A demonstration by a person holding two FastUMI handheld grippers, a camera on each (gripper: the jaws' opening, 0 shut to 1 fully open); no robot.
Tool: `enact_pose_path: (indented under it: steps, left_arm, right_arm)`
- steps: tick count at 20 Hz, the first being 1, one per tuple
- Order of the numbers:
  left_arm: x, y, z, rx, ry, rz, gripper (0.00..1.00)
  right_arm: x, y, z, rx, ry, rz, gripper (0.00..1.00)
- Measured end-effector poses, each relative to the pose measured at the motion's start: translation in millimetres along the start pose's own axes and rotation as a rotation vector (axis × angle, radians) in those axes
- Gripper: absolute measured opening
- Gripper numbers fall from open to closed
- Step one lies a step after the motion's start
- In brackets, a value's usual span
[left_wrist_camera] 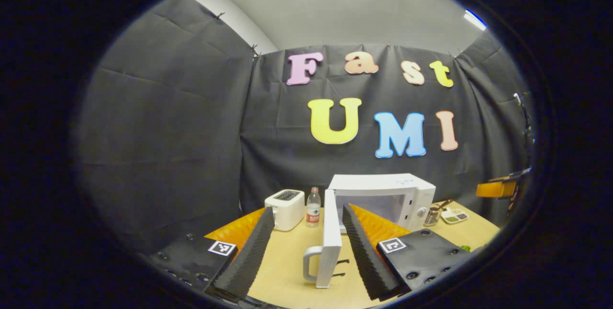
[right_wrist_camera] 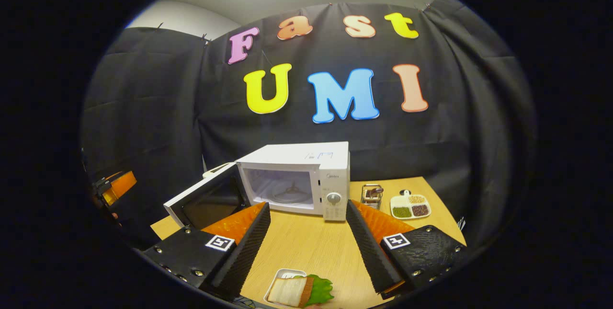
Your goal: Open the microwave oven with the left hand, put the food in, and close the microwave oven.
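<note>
The microwave oven (right_wrist_camera: 306, 175) has a smooth, glossy white shell that looks like painted metal or plastic. Its door (left_wrist_camera: 331, 239) at six o'clock in the left gripper view is glossy too. The table (right_wrist_camera: 311, 246) is matt wood-look board. The toaster (left_wrist_camera: 286, 209) is smooth white plastic.

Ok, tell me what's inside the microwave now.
The microwave stands with its door swung open; inside, just the turntable ring on the floor. No food in it; the sandwich tray sits on the table. The cavity's left wall is hidden.
</note>
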State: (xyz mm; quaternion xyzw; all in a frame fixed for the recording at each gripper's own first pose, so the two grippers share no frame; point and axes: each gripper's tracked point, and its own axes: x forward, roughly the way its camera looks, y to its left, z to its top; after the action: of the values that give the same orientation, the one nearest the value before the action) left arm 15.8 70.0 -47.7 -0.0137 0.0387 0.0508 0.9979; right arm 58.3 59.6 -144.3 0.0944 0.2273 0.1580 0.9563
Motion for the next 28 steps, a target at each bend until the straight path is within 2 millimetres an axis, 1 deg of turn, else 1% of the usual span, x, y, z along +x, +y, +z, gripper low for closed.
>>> enact_pose_path:
  steps: [2, 3, 5, 7, 10, 12, 13, 14, 15, 17, 18, 19, 20, 22, 24, 25, 26, 27, 28]
  left_arm:
    - [-7.1, -13.1, 20.8, 0.013, -0.044, 0.005, 0.94]
    - [-10.7, -20.8, 27.8, 0.020, -0.060, 0.002, 0.93]
    - [-15.6, -34.5, 33.0, 0.024, -0.068, -0.003, 0.92]
    - [-19.0, -42.4, 36.0, 0.025, -0.072, -0.001, 0.93]
    - [-25.2, -53.8, 32.5, 0.044, -0.069, 0.011, 0.92]
    - [-26.9, -61.8, 27.2, 0.060, -0.058, 0.015, 0.92]
    - [-28.5, -66.6, 26.1, 0.066, -0.054, 0.014, 0.93]
    - [-29.4, -70.6, 24.1, 0.072, -0.052, 0.014, 0.92]
    - [-30.1, -74.0, 23.7, 0.076, -0.052, 0.012, 0.94]
    - [-31.7, -77.9, 23.4, 0.082, -0.050, 0.014, 0.93]
    - [-32.6, -78.9, 23.5, 0.085, -0.048, 0.017, 0.95]
    - [-33.6, -78.7, 22.8, 0.085, -0.048, 0.023, 0.93]
    - [-32.9, -78.5, 24.0, 0.083, -0.048, 0.028, 0.95]
    - [-36.1, -75.4, 20.3, 0.079, -0.045, 0.043, 0.93]
    - [-39.2, -71.5, 18.8, 0.073, -0.038, 0.060, 0.93]
    - [-40.8, -70.4, 18.3, 0.067, -0.035, 0.067, 0.93]
    - [-42.7, -69.4, 18.8, 0.063, -0.037, 0.074, 0.92]
    - [-43.6, -68.3, 19.3, 0.064, -0.037, 0.080, 0.92]
    - [-44.7, -67.2, 19.2, 0.070, -0.035, 0.087, 0.93]
  right_arm:
    - [6.4, -8.1, -33.3, 0.049, 0.108, 0.046, 0.97]
    - [8.9, -11.3, -47.9, 0.073, 0.158, 0.066, 0.97]
    - [11.0, -16.4, -76.8, 0.125, 0.248, 0.092, 0.99]
    - [10.4, -20.4, -104.6, 0.176, 0.337, 0.120, 0.99]
    - [5.8, -21.0, -139.8, 0.236, 0.448, 0.150, 0.99]
    - [3.1, -22.5, -156.9, 0.264, 0.518, 0.173, 0.99]
    - [2.1, -20.3, -165.0, 0.275, 0.549, 0.188, 0.96]
    - [0.3, -18.7, -173.6, 0.287, 0.576, 0.200, 0.96]
    - [-2.3, -17.5, -182.5, 0.303, 0.609, 0.209, 0.96]
    - [-9.8, -10.2, -198.6, 0.349, 0.669, 0.237, 0.96]
    - [-11.4, -7.9, -204.2, 0.375, 0.691, 0.248, 0.96]
    - [-12.1, -5.9, -209.4, 0.399, 0.713, 0.254, 0.96]
    - [-12.8, -2.3, -214.3, 0.426, 0.727, 0.263, 0.96]
    - [-13.2, 4.7, -222.0, 0.474, 0.763, 0.275, 0.87]
    - [-12.3, 12.0, -224.8, 0.527, 0.785, 0.295, 0.87]
    - [-12.3, 18.8, -223.9, 0.574, 0.785, 0.301, 0.68]
    - [-12.4, 16.0, -218.8, 0.588, 0.799, 0.312, 0.55]
    - [-9.4, 17.2, -223.7, 0.586, 0.806, 0.312, 0.49]
    - [-9.0, 17.0, -219.0, 0.593, 0.802, 0.314, 0.49]
